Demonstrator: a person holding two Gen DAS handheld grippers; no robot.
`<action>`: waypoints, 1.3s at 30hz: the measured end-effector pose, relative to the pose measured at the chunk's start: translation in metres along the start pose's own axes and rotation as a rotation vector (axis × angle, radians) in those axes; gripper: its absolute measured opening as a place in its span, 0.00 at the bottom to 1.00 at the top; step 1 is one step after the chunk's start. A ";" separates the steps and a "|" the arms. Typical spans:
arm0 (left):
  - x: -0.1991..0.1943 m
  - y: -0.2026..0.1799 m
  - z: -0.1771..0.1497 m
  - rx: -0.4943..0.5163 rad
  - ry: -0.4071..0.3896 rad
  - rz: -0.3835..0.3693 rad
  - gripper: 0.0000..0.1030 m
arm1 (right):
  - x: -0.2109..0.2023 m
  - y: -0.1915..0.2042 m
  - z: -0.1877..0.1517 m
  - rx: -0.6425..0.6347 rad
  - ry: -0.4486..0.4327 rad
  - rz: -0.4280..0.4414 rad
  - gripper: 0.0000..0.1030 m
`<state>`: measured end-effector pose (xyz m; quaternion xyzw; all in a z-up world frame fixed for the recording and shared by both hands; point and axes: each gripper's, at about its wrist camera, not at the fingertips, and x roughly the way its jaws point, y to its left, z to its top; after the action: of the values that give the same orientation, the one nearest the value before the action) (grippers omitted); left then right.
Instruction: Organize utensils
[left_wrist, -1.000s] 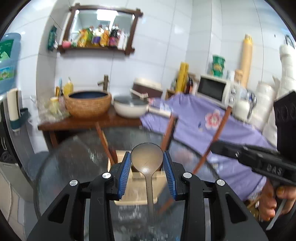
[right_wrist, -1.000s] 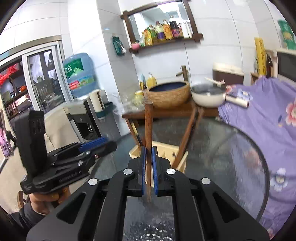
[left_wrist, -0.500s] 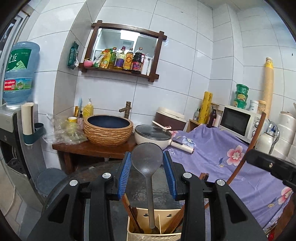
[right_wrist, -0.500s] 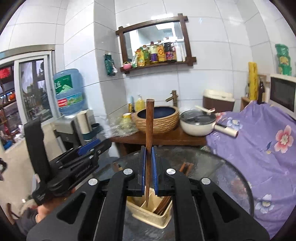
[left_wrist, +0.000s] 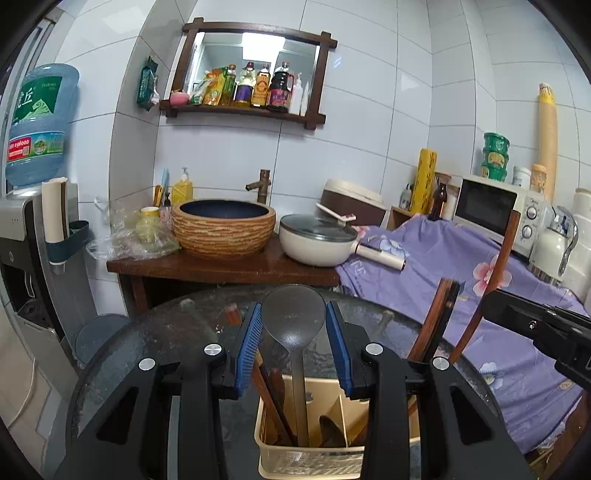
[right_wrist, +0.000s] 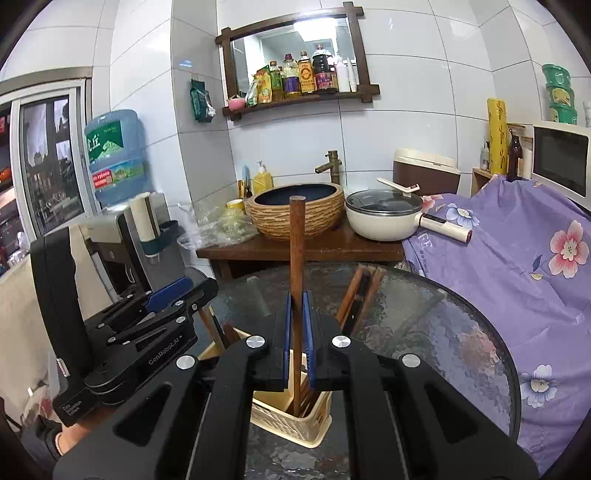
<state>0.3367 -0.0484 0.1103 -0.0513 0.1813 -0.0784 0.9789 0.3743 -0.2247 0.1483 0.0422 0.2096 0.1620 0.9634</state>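
The left claw (left_wrist: 293, 350) is clamping the bowl of a grey ladle (left_wrist: 293, 321) between its blue pads, handle hanging down into the left compartment of the cream caddy (left_wrist: 310, 458) on the glass desk (left_wrist: 155, 332). The right claw (right_wrist: 297, 339) is pinched tight on a wooden stick (right_wrist: 297, 236), probably a utensil handle, standing upright with its lower end inside the same caddy (right_wrist: 291, 421). Both tools are already over their slots, so the step in hand appears to be lowering and letting go. To do it well, each claw should be keeping its tool near vertical and sinking until the tip rests on the caddy floor before parting, since a release from height could tip the light caddy or send the tool bouncing out. The ladle is top-heavy, so it will likely lean against the rim or the divider; letting it settle first seems wise. Wooden utensils (right_wrist: 358, 295) already leaning there are crowding the space, and the two claws are close together, so easing one away at a time would avoid a knock.
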 end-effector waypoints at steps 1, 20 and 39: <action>0.002 0.000 -0.004 0.002 0.009 0.000 0.34 | 0.003 0.000 -0.005 -0.004 0.006 -0.005 0.07; 0.013 0.000 -0.044 0.037 0.093 0.004 0.45 | 0.033 -0.011 -0.053 0.022 0.097 0.002 0.08; -0.093 0.020 -0.103 0.075 0.018 0.016 0.94 | -0.063 0.015 -0.137 -0.056 -0.059 -0.030 0.94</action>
<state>0.2161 -0.0204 0.0441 -0.0122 0.1877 -0.0777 0.9791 0.2585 -0.2295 0.0505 0.0167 0.1772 0.1522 0.9722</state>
